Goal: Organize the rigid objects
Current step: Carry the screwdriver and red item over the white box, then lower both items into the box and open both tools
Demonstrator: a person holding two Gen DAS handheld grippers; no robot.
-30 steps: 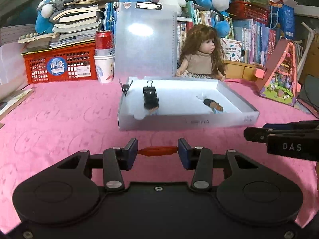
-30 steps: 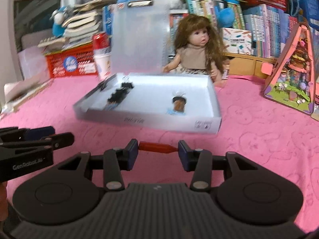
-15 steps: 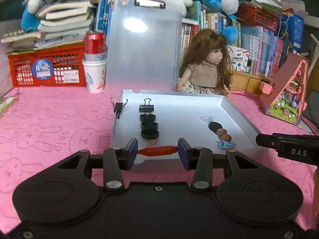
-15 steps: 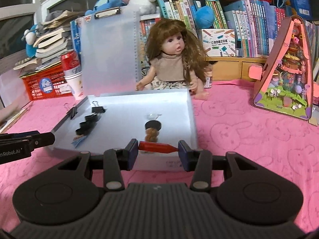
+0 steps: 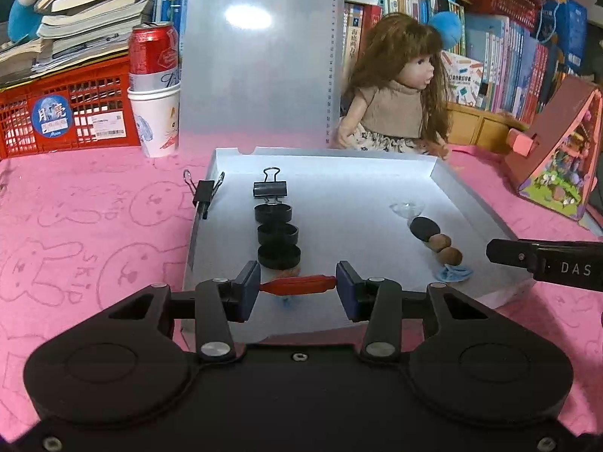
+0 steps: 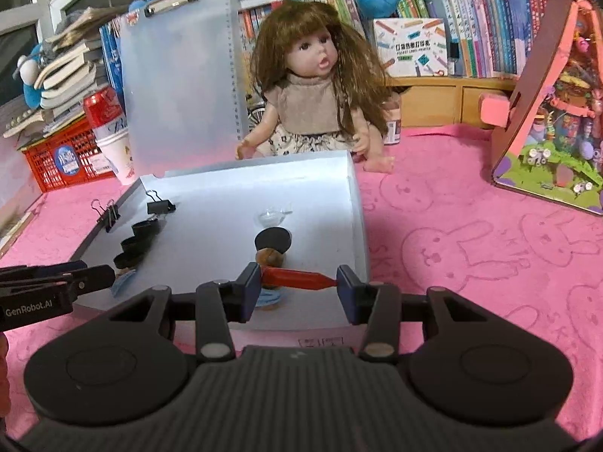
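The red stick (image 5: 298, 285) is lying crosswise between the left gripper (image 5: 297, 288) pads, pinched at its two ends over the near edge of the white tray (image 5: 475, 203). It is looking light, stiff and slippery, so end pinching is probably risking slip. The right gripper (image 6: 298, 280) is pinching a similar red piece (image 6: 297, 277).

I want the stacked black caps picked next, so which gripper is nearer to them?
Left. The left gripper sits just in front of the row of black caps. The right gripper is off to their right, near the brown nuts.
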